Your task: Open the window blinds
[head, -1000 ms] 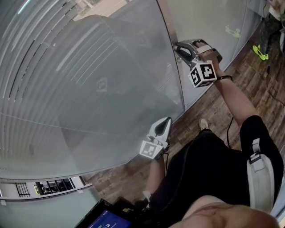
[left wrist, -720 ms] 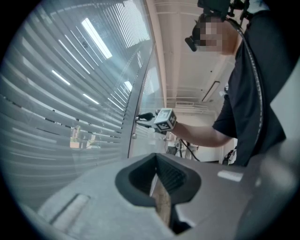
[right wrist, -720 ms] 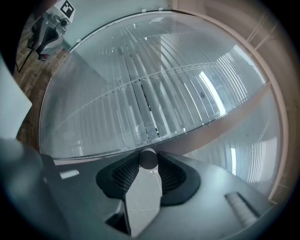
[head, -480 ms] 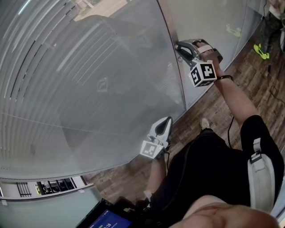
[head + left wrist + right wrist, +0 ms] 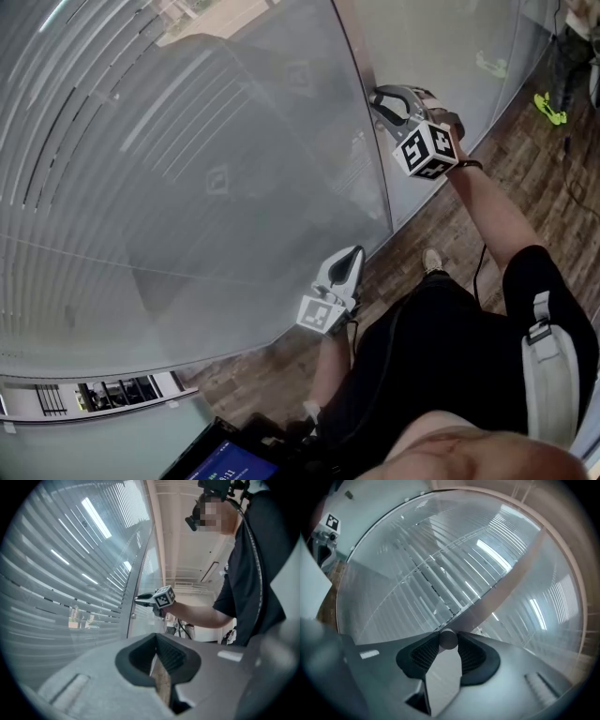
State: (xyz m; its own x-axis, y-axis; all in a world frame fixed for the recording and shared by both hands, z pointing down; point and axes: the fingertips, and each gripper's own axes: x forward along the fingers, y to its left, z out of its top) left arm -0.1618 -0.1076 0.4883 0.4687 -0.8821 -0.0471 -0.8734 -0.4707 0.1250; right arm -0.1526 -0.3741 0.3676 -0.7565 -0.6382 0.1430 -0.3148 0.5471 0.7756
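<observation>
Grey slatted blinds [image 5: 141, 169] hang behind a glass pane and fill the left of the head view. My right gripper [image 5: 379, 95] is held level against the window frame [image 5: 349, 37], its jaws shut on a small round grey knob [image 5: 448, 638] that sits between its pads. The slats [image 5: 454, 559] stretch beyond that knob. My left gripper [image 5: 353, 253] hangs lower near the pane's bottom corner, its jaws together with nothing between them. In the left gripper view, the right gripper [image 5: 138, 598] shows at the frame beside the blinds [image 5: 61, 573].
Wood floor [image 5: 525, 159] runs along the base of the glass. Another person's legs with bright green shoes [image 5: 548, 108] stand at the top right. A device with a lit screen [image 5: 220, 461] sits at the bottom edge. My own body fills the lower right.
The right gripper has rolled on the knob, its marker cube turning and shifting slightly up. The dark gaps between the slats at the left have narrowed. The left gripper has not moved.
</observation>
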